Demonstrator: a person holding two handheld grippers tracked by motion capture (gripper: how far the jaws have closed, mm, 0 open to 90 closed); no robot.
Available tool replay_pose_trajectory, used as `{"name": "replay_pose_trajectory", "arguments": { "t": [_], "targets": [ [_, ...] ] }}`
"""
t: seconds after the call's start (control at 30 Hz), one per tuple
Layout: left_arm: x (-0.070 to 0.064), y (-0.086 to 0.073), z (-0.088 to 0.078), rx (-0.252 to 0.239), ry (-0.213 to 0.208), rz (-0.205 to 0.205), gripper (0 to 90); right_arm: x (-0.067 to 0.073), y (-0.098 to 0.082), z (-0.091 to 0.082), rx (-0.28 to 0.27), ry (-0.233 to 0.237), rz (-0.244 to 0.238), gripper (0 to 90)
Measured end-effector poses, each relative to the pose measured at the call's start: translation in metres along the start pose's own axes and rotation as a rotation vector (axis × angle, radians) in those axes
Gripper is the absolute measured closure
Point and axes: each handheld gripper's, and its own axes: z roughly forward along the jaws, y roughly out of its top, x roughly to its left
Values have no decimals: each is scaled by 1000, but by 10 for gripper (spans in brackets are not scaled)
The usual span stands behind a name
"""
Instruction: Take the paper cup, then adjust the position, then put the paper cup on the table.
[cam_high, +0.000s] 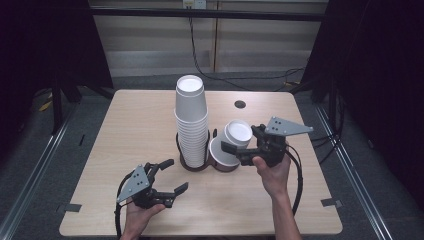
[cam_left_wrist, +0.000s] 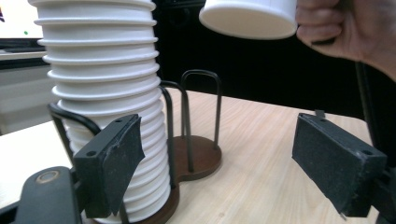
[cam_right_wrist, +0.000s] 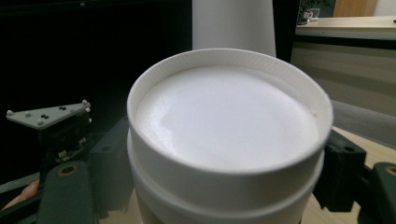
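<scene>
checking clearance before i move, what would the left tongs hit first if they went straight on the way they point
Most likely the tall stack of white cups in its wire holder. In the left gripper view the left tongs stand open, the stack close ahead on the left side. Dead centre looks like bare table, though depth is unclear.

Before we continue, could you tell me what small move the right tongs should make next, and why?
Probably lower the held cups into the empty wire loop: the right tongs grip them base-up just beside the tall stack.

A black cable (cam_high: 200, 60) trails over grey floor (cam_high: 165, 80) behind the table (cam_high: 140, 115).
</scene>
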Motion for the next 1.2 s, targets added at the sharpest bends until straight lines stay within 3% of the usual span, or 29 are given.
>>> {"name": "replay_pose_trajectory", "arguments": {
  "t": [0.6,0.73,1.2],
  "targets": [
    [-6,5,11,15,-48,17,160,13,-44,16,49,46,29,226],
    [-9,8,14,26,-87,43,159,17,-52,21,54,68,34,226],
    [-13,6,27,46,-181,26,156,25,-69,28,65,114,51,226]
  ]
}}
